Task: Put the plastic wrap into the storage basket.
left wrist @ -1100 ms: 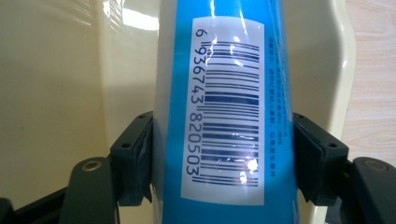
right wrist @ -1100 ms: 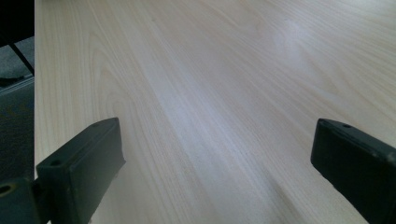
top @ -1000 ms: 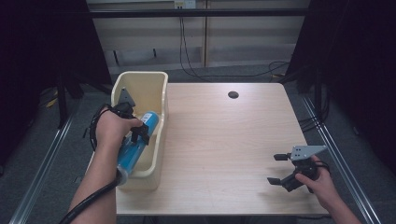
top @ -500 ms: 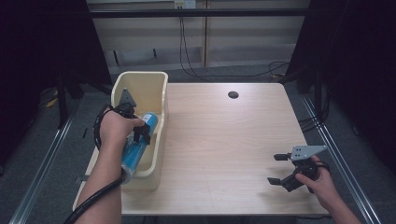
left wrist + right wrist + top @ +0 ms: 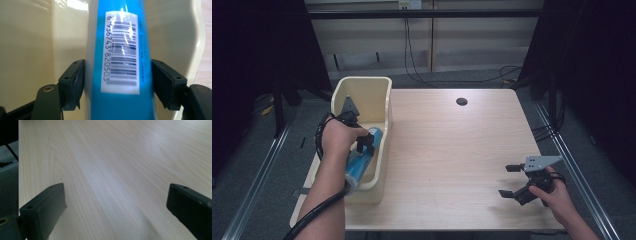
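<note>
A blue tube with a white barcode label (image 5: 120,50) lies lengthwise inside a cream plastic bin (image 5: 362,81) at the table's left edge. My left gripper (image 5: 366,145) reaches down into the bin and is shut on the tube, whose blue body (image 5: 358,167) pokes out below the hand. In the left gripper view both black pads (image 5: 75,82) press against the tube's sides, with the bin's inner wall behind. My right gripper (image 5: 506,180) rests open near the front right corner of the table, its jaws wide apart over bare wood (image 5: 115,182) with nothing between them.
The light wooden table (image 5: 452,145) has a dark round cable hole (image 5: 461,101) near its far edge. Cables hang behind the table, and metal rails run along the floor on both sides.
</note>
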The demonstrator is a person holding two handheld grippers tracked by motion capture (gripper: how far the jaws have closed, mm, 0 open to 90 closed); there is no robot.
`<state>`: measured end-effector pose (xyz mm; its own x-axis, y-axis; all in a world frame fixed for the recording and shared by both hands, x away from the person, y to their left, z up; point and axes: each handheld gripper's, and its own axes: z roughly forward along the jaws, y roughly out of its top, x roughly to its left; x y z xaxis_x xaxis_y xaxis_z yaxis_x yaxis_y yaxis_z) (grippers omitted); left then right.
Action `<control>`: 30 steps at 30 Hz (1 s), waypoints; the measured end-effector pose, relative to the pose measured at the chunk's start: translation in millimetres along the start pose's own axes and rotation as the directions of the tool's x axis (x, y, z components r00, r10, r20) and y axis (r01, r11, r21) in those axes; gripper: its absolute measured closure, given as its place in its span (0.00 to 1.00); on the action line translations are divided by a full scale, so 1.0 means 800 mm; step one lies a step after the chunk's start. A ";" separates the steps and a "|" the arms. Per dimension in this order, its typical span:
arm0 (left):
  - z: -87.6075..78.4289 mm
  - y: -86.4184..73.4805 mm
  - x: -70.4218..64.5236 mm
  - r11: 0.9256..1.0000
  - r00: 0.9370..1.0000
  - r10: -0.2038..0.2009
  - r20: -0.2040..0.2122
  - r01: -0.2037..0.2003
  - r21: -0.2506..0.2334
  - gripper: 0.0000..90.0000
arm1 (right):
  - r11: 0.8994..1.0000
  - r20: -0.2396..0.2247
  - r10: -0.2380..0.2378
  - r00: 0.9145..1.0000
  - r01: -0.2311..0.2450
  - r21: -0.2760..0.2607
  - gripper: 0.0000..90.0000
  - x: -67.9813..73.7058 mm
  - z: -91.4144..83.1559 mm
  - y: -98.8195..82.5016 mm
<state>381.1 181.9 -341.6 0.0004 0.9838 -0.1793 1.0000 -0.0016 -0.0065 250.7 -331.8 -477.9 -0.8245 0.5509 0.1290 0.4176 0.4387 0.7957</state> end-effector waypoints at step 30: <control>-0.047 -0.006 -0.056 0.948 0.961 0.231 0.154 -0.187 -0.258 0.12 | 1.000 0.019 -0.008 1.000 0.008 0.002 0.03 0.002 -0.004 0.000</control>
<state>376.3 144.4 -296.5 0.2306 0.9171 -0.3253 0.9494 -0.1389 0.2815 248.3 -333.2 -476.2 -0.8202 0.5612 0.1114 0.4119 0.4439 0.7958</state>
